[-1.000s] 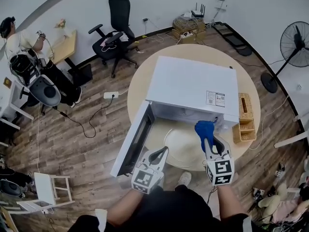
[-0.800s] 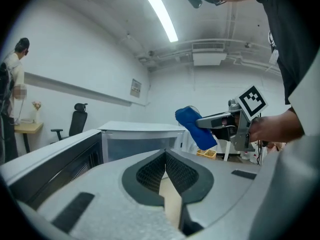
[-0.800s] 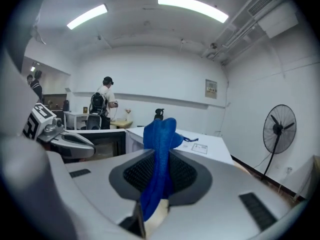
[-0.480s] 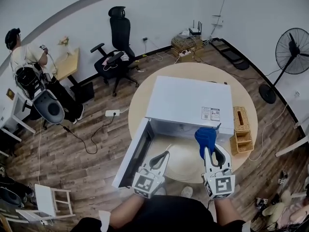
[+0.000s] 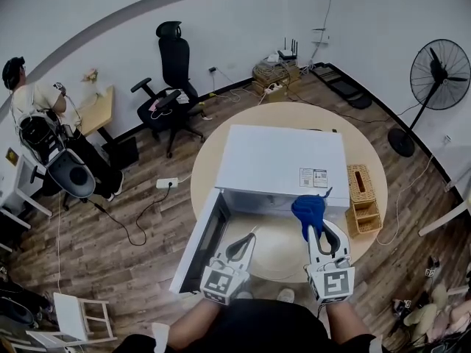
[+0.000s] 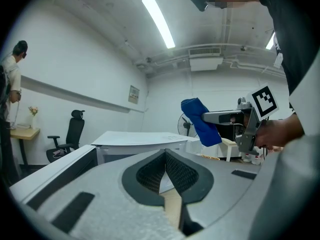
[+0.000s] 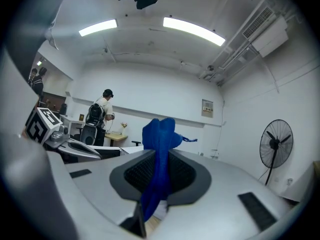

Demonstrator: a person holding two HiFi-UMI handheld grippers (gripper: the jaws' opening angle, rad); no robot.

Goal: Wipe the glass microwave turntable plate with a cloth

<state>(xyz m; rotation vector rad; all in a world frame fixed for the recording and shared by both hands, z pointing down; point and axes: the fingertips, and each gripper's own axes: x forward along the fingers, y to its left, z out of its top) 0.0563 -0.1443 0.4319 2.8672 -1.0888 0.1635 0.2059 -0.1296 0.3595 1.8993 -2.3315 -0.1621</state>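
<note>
Right claw (image 5: 315, 228) is clamped on the blue cloth (image 5: 309, 207). In the right gripper view the fabric is pinched between the pads and bunches up past the jaw tips (image 7: 159, 134).

Left claw (image 5: 249, 240) has its jaws together with nothing between them; the left gripper view shows the pads meeting on a line (image 6: 165, 174).

The glass plate (image 5: 278, 250) lies flat on the round table (image 5: 316, 116), just in front of the open microwave (image 5: 283, 160), whose door (image 5: 199, 234) swings out at the 7 o'clock side.

Key relation, head view:
- The plate sits between the two claws: at about 9 o'clock from the right claw and about 3 o'clock from the left.
- The cloth wad is past the plate's far right edge, at roughly 1 o'clock from the plate centre, and looks to be held above it rather than touching. Height is hard to read from here.
- The right claw is the one that matters, being the one with the cloth. The left is near the plate's 9 o'clock rim and is my guess for steadying it.

Orientation:
- The plate is round, so it has no long axis and no heading; its face is up.
- The cloth's long axis runs 6 to 12 along the right jaws, with the loose end pointing to 12 at the microwave front.

My read: wiping has not started. The next move needs the cloth brought down and toward 8 o'clock onto the glass.
</note>
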